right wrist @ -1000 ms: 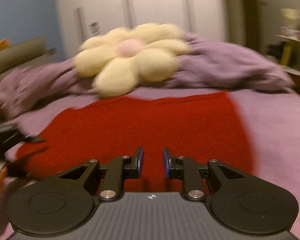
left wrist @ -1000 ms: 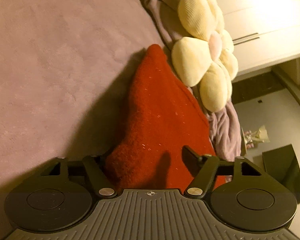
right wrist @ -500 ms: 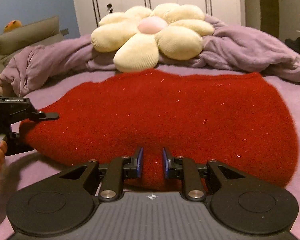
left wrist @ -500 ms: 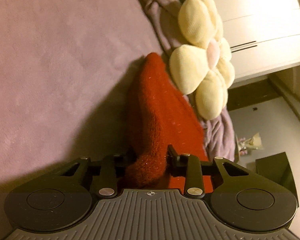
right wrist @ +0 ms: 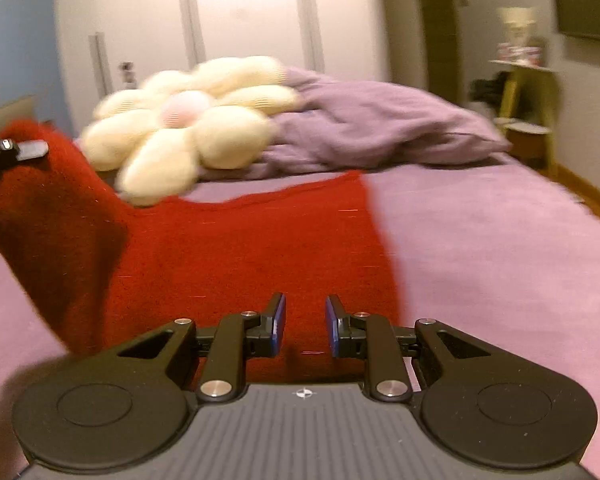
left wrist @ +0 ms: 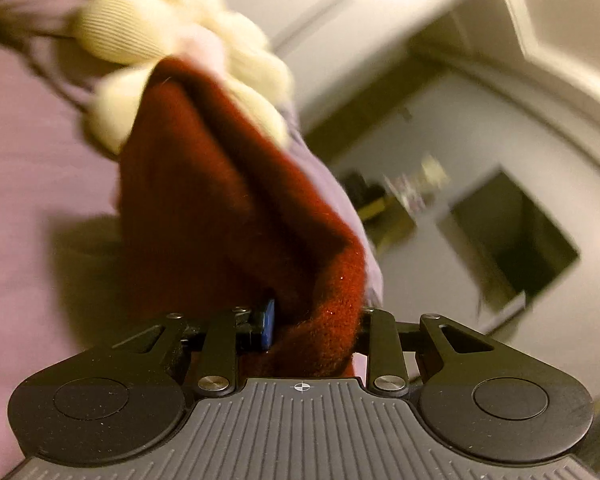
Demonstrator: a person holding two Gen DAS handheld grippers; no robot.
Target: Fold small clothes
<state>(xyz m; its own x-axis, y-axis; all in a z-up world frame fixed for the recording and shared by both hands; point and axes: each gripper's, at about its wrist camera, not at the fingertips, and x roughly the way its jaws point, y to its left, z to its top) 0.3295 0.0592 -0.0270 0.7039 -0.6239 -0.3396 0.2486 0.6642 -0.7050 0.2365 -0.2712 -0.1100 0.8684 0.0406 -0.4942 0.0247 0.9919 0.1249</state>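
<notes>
Bedding fills most of both views: a purple bed cover [right wrist: 500, 248] spreads ahead of and to the right of the right gripper [right wrist: 305, 326], with a rumpled purple duvet [right wrist: 380, 128] heaped at the far end. On it lies the red knit garment [right wrist: 240, 248], the largest loose thing here. Half a second ago it lay flat across the cover; now its left end is hoisted well off the bed, hanging in a dark fold from the left gripper [left wrist: 312, 320], whose tongs are clamped on a thick bunch of the knit. The rest of the cloth lies flat straight ahead of the right tongs, which hover just above its near edge, narrowly parted and holding nothing. My judgement is that the first fold is under way: the raised end looks ready to be carried across the flat part, and the right tongs may be needed to pin or guide the near edge.

Beyond the garment, a cream flower-shaped cushion [right wrist: 188, 120] rests against the duvet, touching or just behind the cloth's far edge; blur hides which. Past the bed stand white wardrobe doors [right wrist: 244, 20], and far right of the right tongs a small yellow side table [right wrist: 528, 120].
</notes>
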